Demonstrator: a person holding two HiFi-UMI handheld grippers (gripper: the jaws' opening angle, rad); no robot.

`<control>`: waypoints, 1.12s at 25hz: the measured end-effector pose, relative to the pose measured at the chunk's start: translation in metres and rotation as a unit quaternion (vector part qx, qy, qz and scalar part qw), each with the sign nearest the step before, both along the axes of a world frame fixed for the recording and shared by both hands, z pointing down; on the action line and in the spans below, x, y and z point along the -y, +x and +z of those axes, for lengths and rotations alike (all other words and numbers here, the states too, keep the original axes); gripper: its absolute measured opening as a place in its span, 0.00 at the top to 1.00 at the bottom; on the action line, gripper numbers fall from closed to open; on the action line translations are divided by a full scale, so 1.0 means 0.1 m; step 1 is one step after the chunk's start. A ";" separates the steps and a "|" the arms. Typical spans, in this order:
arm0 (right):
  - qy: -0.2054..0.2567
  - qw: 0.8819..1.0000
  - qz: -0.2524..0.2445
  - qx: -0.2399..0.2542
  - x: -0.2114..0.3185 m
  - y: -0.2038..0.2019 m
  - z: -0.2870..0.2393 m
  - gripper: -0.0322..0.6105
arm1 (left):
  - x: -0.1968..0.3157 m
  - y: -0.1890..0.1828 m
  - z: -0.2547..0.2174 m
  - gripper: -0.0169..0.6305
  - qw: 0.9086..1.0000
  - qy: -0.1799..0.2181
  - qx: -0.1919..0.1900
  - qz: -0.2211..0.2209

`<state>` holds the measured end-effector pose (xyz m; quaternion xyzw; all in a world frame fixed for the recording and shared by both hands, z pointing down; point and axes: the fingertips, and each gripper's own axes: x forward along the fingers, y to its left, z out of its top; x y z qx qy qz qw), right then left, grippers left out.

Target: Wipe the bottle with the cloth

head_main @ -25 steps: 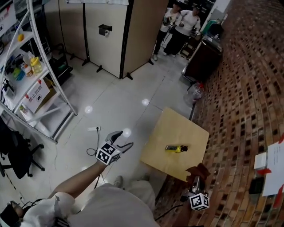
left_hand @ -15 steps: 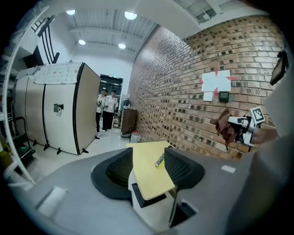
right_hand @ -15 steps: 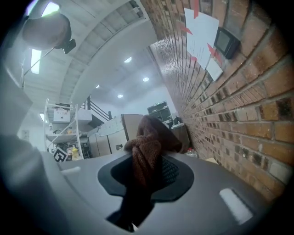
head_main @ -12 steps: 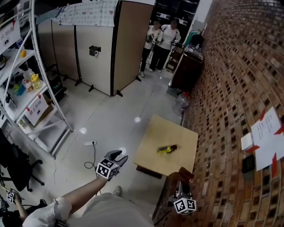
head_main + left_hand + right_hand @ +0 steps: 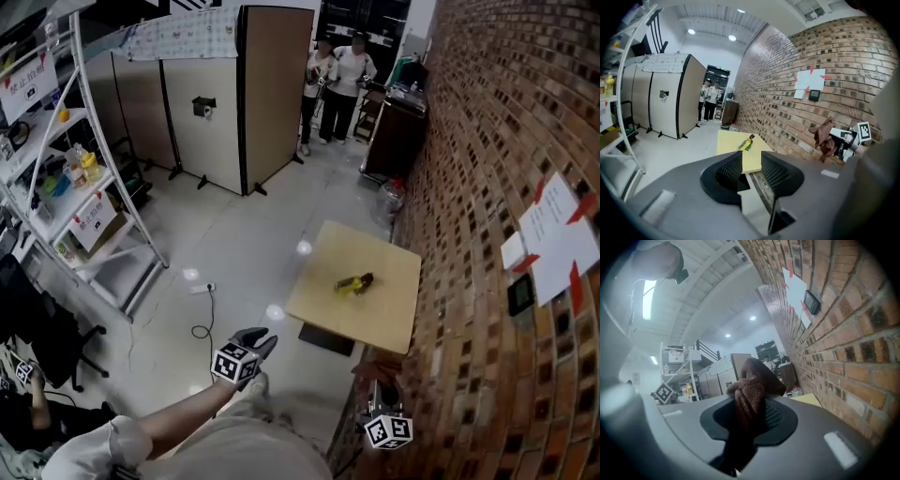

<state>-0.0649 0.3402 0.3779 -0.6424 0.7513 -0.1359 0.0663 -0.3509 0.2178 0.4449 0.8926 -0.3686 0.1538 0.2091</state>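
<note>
Brown knitted cloth [image 5: 749,397] clamped in right tool [image 5: 753,417]; small yellow dark-capped bottle [image 5: 353,282] lying on square pale wooden tabletop [image 5: 380,314].
Left tool [image 5: 751,167] holds nothing; its jaws have just been closing and stand at a narrow gap. Bottle rests on its side near tabletop centre, well apart from both tools.

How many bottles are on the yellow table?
1. The bottle lies on its side near the middle of the table; nothing there looks hidden.
</note>
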 end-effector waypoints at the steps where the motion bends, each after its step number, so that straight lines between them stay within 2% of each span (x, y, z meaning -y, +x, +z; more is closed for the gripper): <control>1: 0.002 1.000 -0.003 0.001 -0.03 0.00 0.03 0.82 | -0.08 -0.03 -0.01 0.76 1.000 -0.001 0.001 -0.005; 8: 0.003 1.000 -0.019 -0.015 -0.20 -0.02 0.17 0.83 | -0.62 -0.39 0.08 0.75 0.998 -0.021 0.035 -0.040; 13: 0.015 0.999 -0.029 -0.011 -0.34 -0.10 0.11 0.83 | -0.73 -0.47 0.12 0.75 0.998 -0.025 0.044 -0.046; 22: 0.007 1.000 -0.008 -0.004 -0.53 -0.13 0.03 0.83 | -0.86 0.00 0.17 0.76 0.999 -0.016 0.043 0.023; 28: -0.003 1.000 -0.002 -0.010 -0.57 -0.18 0.09 0.83 | -0.91 0.08 0.24 0.75 0.998 -0.030 0.037 0.037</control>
